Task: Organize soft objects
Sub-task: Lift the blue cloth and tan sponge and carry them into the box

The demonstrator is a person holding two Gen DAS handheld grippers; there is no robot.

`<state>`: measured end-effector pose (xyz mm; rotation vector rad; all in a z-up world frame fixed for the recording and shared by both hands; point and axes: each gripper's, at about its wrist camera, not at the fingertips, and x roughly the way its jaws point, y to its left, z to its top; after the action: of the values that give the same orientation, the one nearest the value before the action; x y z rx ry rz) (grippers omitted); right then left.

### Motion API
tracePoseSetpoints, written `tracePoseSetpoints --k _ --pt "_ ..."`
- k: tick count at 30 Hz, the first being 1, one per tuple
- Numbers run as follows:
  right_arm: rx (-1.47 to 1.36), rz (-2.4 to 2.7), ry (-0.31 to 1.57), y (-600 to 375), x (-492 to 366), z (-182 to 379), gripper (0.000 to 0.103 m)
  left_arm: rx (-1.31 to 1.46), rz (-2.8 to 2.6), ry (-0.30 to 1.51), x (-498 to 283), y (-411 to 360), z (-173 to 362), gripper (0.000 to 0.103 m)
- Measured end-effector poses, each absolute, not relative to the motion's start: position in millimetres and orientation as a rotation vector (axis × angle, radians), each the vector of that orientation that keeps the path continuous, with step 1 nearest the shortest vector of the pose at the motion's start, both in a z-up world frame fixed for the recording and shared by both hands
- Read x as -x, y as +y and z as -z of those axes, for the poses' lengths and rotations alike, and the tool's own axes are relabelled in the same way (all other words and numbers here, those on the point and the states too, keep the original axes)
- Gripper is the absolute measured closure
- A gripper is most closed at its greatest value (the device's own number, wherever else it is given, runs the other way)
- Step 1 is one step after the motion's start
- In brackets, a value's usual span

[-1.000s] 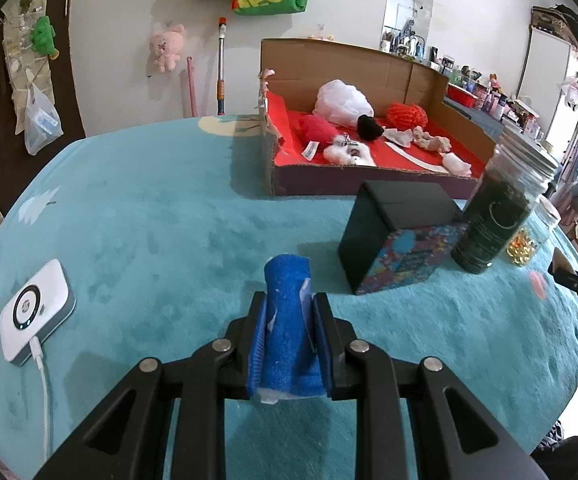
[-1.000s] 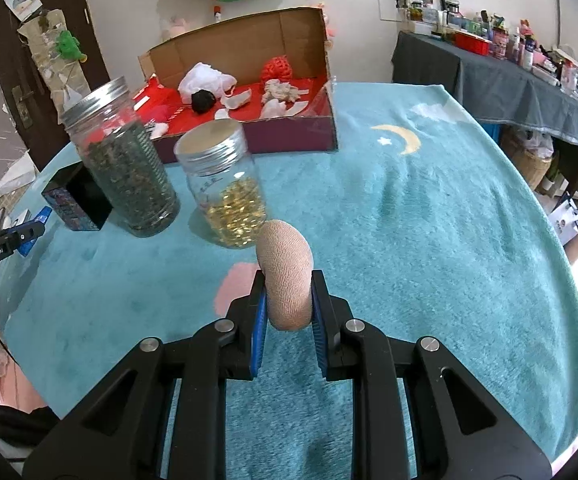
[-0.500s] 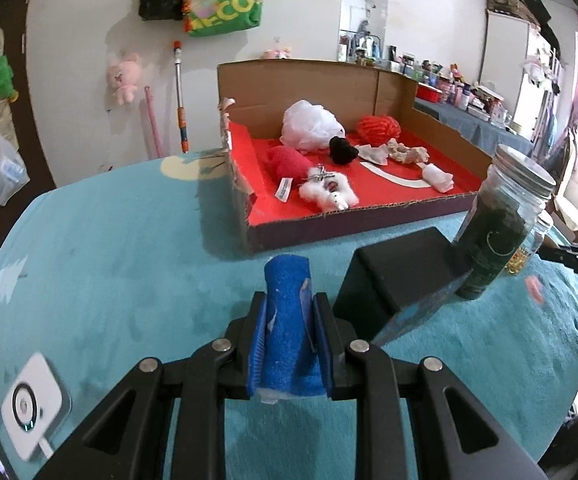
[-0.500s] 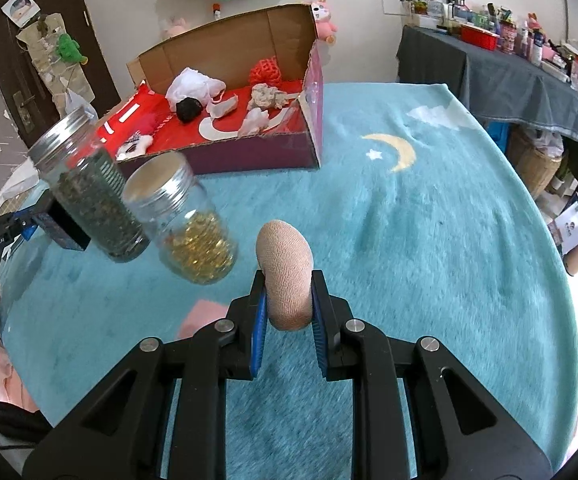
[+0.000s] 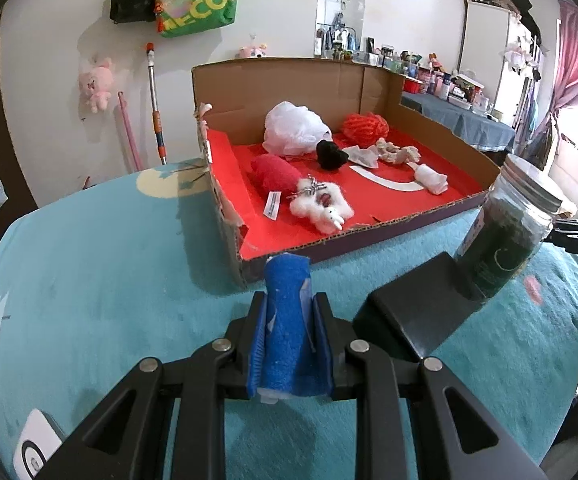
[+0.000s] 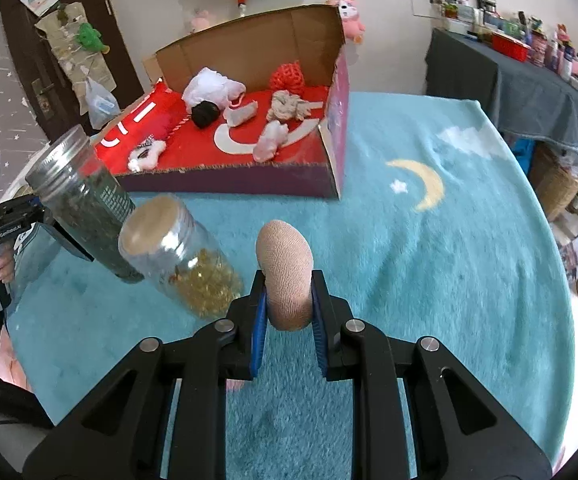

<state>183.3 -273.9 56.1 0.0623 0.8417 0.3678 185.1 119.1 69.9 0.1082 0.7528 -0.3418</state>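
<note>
A lived-in home room is shown. Plush toys (image 5: 97, 83) are hung on the wall — a cluttered side table (image 6: 545, 68) is seen.

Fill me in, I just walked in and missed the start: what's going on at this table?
A person is sorting soft things into the cardboard box on the teal cloth. The left gripper is shut on a blue rolled cloth, the right gripper on a beige rolled sock. Both are held short of the box, which already has several soft items inside. Two jars stand near its front wall.
</note>
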Motion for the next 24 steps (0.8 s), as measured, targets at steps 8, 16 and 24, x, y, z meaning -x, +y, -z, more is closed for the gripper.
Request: tracePoseSetpoints --k 8,16,24 --pt "-0.057 -0.437 0.835 -269 -200 -67 0.084 -0.129 0.390 0.747 -194 113 -81 0.079" --pt "-0.050 -0.502 0.816 -263 -228 -89 0.084 -0.163 0.449 0.739 -217 87 -109 0.079" --pt "-0.023 -0.598 0.865 -234 -274 -104 0.084 -0.188 0.519 0.848 -267 36 -120 0.079"
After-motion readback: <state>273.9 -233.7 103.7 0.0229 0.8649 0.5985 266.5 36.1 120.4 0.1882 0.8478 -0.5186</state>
